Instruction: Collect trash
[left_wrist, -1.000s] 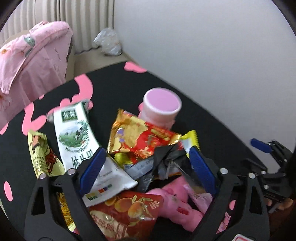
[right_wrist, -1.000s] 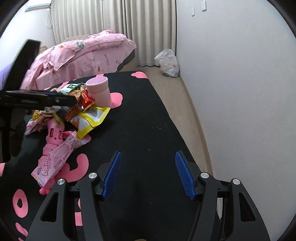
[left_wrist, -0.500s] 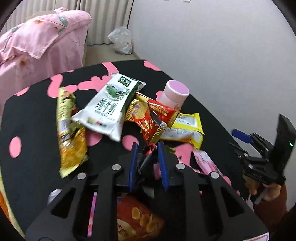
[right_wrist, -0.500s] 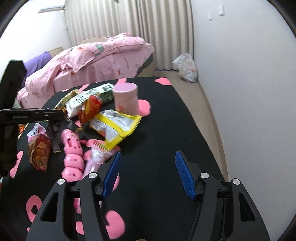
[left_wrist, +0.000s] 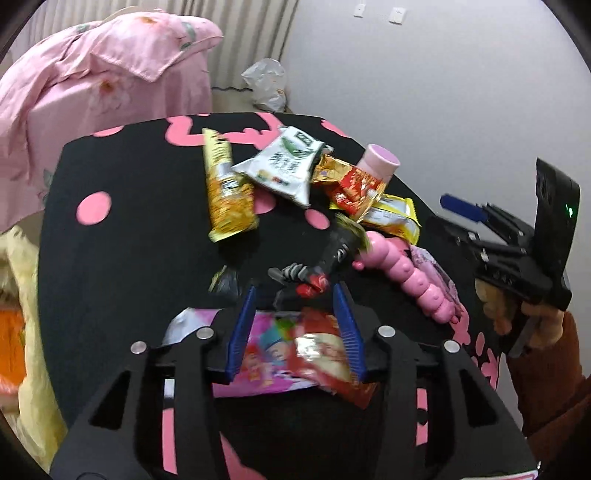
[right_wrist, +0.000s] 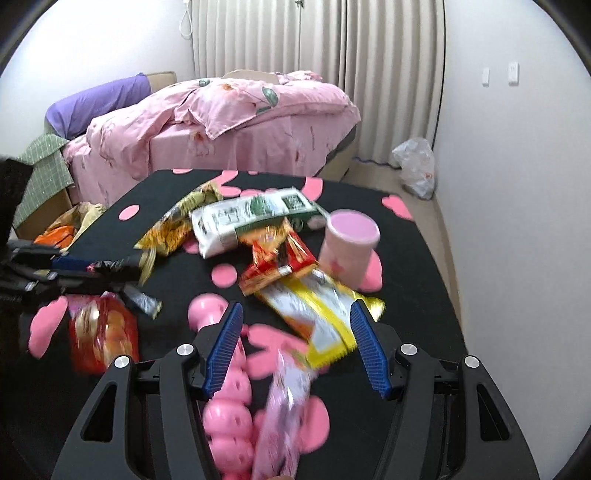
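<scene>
Trash lies scattered over a black table (left_wrist: 122, 258) with pink spots, mostly toward its far right part. A dark crumpled wrapper (left_wrist: 332, 254) sits just ahead of the left gripper (left_wrist: 297, 321). The jaws have just been opening and stand partly spread; the wrapper's red end lies at the tips between them, and no pad visibly presses on it. Below those fingers lie a bright pink packet (left_wrist: 258, 354) and a red snack bag (left_wrist: 325, 354), both blurred.

Beyond the dark wrapper:
- a yellow snack bag (left_wrist: 227, 199), lying lengthwise;
- a white-and-green pouch (left_wrist: 284, 166), overlapping a red-and-gold wrapper (left_wrist: 351, 188);
- a yellow-edged packet (left_wrist: 395, 218), partly under the red-and-gold wrapper;
- a pink cup (left_wrist: 378, 164), upright, just behind the wrappers.

A pink segmented toy (left_wrist: 410, 273) lies to the right of the dark wrapper, with a pale pink sachet (left_wrist: 436, 273) just beside it.

The right gripper (right_wrist: 297, 347) has its jaws spread wide with nothing pinched; the toy, the sachet and a corner of the yellow-edged packet lie on the table beneath it. A hand (left_wrist: 517, 310) in a brown sleeve (left_wrist: 550, 369) holds it.

Past the table stand a bed (right_wrist: 229, 122) with pink bedding, curtains (right_wrist: 332, 55) and a plastic bag (right_wrist: 415, 166) on the floor by the wall.
</scene>
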